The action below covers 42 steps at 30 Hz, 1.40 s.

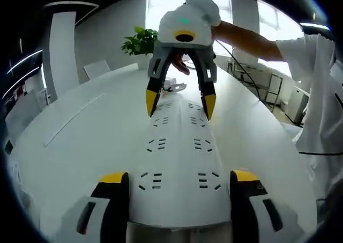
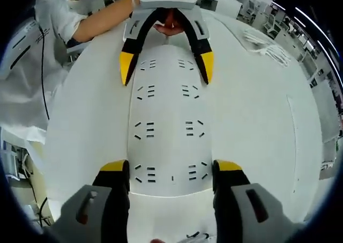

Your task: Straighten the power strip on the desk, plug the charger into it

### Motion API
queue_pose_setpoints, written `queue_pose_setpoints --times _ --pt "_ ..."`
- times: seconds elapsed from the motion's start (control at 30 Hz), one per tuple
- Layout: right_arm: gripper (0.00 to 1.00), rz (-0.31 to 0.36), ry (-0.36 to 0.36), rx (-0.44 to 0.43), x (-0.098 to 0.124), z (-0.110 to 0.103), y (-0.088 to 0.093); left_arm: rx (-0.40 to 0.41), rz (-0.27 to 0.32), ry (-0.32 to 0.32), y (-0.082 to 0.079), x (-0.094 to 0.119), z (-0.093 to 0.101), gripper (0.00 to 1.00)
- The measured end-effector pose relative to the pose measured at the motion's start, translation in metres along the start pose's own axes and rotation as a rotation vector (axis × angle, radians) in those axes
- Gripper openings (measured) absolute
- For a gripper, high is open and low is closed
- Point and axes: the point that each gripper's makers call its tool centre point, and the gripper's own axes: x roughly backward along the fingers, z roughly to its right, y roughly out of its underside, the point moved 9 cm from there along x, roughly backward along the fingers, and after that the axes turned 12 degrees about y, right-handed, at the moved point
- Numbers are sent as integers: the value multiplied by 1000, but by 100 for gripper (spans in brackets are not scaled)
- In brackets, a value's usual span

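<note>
Power strip (image 1: 179,162) lies flat on the white desk (image 1: 80,130), held at both ends; left gripper (image 1: 179,192) has its jaws straddling the near end in the left gripper view, yellow tips touching or just beside the strip's long edges; right gripper (image 2: 171,173) does the same at the opposite end in the right gripper view; each shows at the far end of the other's view, jaws spread either side of the strip; whether either is really squeezing or just bracketing, cannot tell. Charger: probably the white cable bundle (image 2: 265,44) lying well apart on the desk, off to one side of the strip, but too small to be sure. Step in hand looks like the straightening; judgement: keep both tips low against the edges, rotate the two ends together about the middle, slide rather than lift; uneven pressure could skew it or pop a jaw off the edge; then free one gripper for the charger.
</note>
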Motion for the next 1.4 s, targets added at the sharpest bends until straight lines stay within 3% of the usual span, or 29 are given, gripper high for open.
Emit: queue_pose_setpoints --times 0.33,0.53,0.9,1.23,1.4 --pt "62 -13 -22 46 -6 12 -3 15 17 -20 1 1 -3 78" --pt "62 16 -36 49 -9 20 -1 19 26 -30 1 1 -5 78" --pt "62 13 -26 50 -9 18 -3 16 41 -28 1 1 -4 78" --pt "62 -23 -2 30 -8 14 -5 -8 88 -7 3 2 -5 78" --pt "62 -4 11 2 -7 11 -3 -13 91 -7 3 2 -5 78"
